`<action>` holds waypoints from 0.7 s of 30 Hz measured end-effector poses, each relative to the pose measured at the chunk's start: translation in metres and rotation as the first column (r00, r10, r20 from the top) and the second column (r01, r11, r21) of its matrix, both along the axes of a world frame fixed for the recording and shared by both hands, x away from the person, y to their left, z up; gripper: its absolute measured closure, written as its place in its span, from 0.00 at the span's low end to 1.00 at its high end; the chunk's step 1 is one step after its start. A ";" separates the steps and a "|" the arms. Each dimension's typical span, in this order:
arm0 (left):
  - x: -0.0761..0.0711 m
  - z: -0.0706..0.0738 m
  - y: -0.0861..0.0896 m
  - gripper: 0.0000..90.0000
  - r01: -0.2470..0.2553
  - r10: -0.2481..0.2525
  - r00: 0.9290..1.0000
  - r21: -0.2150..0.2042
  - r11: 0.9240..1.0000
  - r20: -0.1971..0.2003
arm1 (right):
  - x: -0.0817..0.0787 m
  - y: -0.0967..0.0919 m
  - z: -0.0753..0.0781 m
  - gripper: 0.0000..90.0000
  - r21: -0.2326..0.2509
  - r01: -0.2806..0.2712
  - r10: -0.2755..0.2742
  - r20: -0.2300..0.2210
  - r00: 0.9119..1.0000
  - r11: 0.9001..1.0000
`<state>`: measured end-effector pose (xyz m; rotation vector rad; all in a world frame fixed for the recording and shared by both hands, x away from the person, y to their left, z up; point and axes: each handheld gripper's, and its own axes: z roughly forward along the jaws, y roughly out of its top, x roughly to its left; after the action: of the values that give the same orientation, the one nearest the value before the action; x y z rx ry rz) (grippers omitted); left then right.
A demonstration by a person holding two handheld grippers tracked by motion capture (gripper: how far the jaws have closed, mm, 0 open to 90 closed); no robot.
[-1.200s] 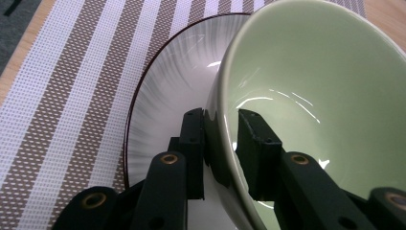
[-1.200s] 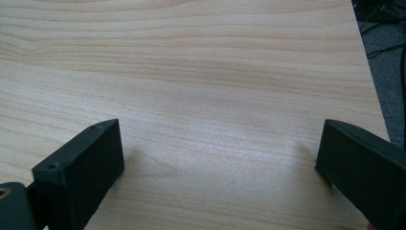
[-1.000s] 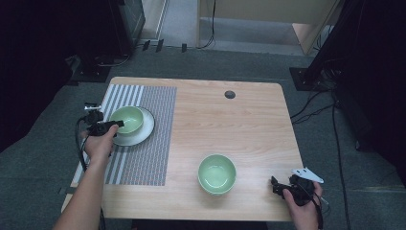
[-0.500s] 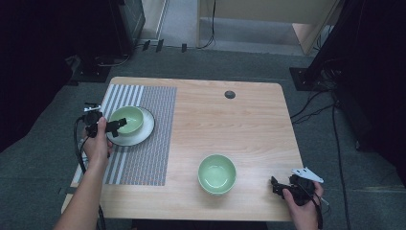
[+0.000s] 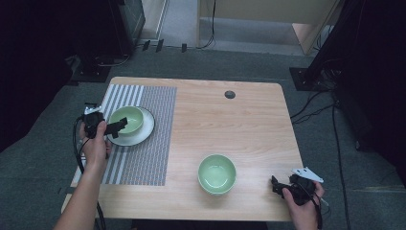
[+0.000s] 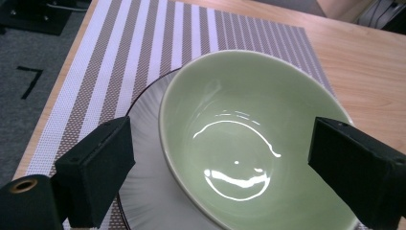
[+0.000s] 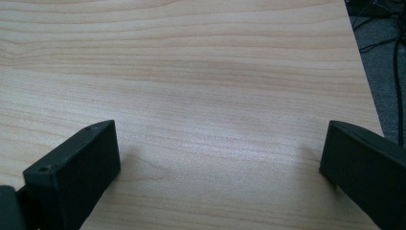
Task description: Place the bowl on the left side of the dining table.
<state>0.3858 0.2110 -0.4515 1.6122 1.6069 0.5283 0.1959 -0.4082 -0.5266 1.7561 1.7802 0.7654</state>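
Observation:
A pale green bowl [image 5: 127, 119] [image 6: 249, 143] sits on a white plate [image 5: 143, 132] [image 6: 143, 191] on a striped placemat [image 5: 148, 143] at the table's left. My left gripper [image 5: 117, 127] [image 6: 220, 143] hovers at the bowl's left rim. Its jaws have just been opening and now stand wide, with the bowl's near rim between them and neither pad touching it. A second green bowl [image 5: 217, 173] stands on bare wood near the front. At the front right corner my right gripper [image 5: 277, 184] [image 7: 220, 139] rests low over the table, open and holding nothing.
The wooden table [image 5: 230, 129] has a small dark round hole [image 5: 230, 94] near its far edge. Cables trail on the grey floor to the right [image 5: 335, 134]. Dark equipment stands behind the table at left and right.
My left gripper's jaws have spread apart off the bowl's rim, and the hand has drawn back a little to the left and up. The right gripper has not moved.

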 end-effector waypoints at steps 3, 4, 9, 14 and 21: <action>-0.004 0.001 -0.001 0.09 0.008 -0.008 1.000 -0.004 1.000 0.019 | 0.000 0.000 0.000 0.00 0.000 0.000 0.000 0.000 1.000 1.000; -0.006 0.002 -0.001 0.09 0.013 -0.013 1.000 -0.003 1.000 0.028 | 0.000 0.000 0.000 0.00 0.000 0.000 0.000 0.000 1.000 1.000; -0.011 0.002 -0.002 0.09 0.025 -0.025 0.998 0.007 1.000 0.050 | 0.000 0.000 0.000 0.00 0.000 0.000 0.000 0.000 1.000 1.000; -0.017 0.002 -0.001 0.09 0.029 -0.030 0.998 0.008 1.000 0.062 | 0.000 0.000 0.000 0.00 0.000 0.000 0.000 0.000 1.000 1.000; -0.027 0.003 0.001 0.09 0.034 -0.034 0.996 0.010 0.999 0.084 | 0.000 0.000 0.000 0.00 0.000 0.000 0.000 0.000 1.000 1.000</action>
<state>0.3593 0.2118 -0.4482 1.5997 1.5141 0.5788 0.1959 -0.4082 -0.5266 1.7559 1.7803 0.7653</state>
